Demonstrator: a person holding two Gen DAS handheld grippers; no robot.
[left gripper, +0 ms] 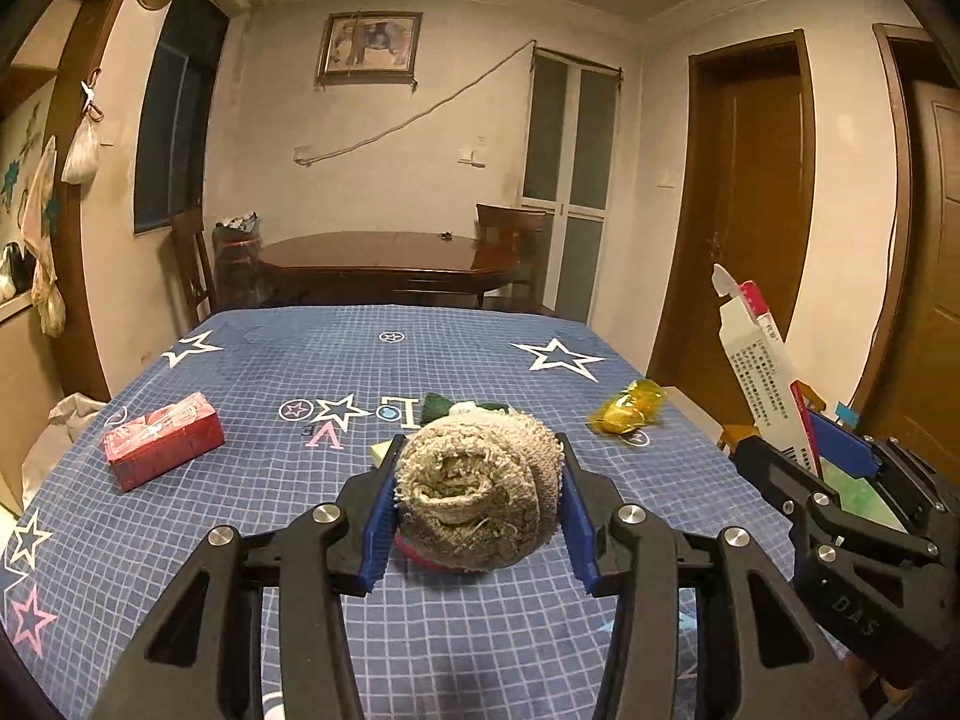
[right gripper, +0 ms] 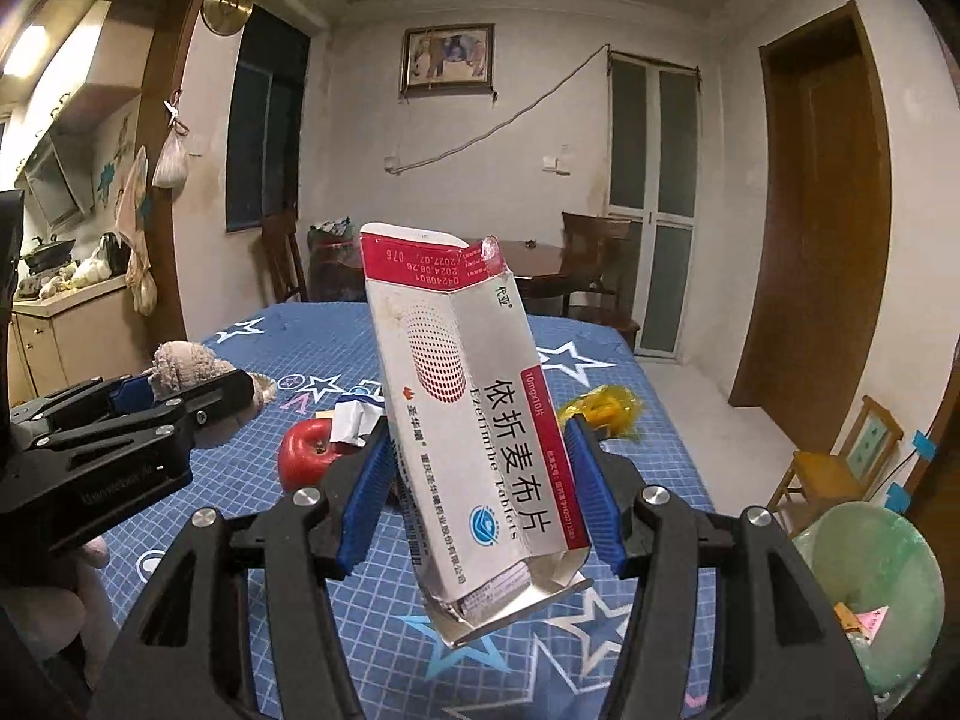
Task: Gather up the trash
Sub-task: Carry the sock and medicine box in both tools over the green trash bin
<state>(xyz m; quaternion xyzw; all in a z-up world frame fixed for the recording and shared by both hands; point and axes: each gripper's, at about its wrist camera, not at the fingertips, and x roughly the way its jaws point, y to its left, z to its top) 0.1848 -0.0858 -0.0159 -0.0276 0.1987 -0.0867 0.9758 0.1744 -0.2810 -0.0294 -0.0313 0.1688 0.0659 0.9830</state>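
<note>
Pinching a rolled, frayed beige rag [left gripper: 480, 498] above the blue checked table [left gripper: 300, 360], the left tongs [left gripper: 477, 510] press both blue pads into its sides. The right tongs [right gripper: 480, 480] clamp a creased white-and-red tablet box [right gripper: 474, 420], tilted, its torn flap up. Beside the table's right edge, a pale green bin [right gripper: 870, 588] holds a little pink scrap [right gripper: 867, 621].

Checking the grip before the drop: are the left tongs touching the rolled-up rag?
Touching. The left wrist view shows the left tongs with both blue pads pressed against the sides of the rolled rag, lifted above the tablecloth.
</note>
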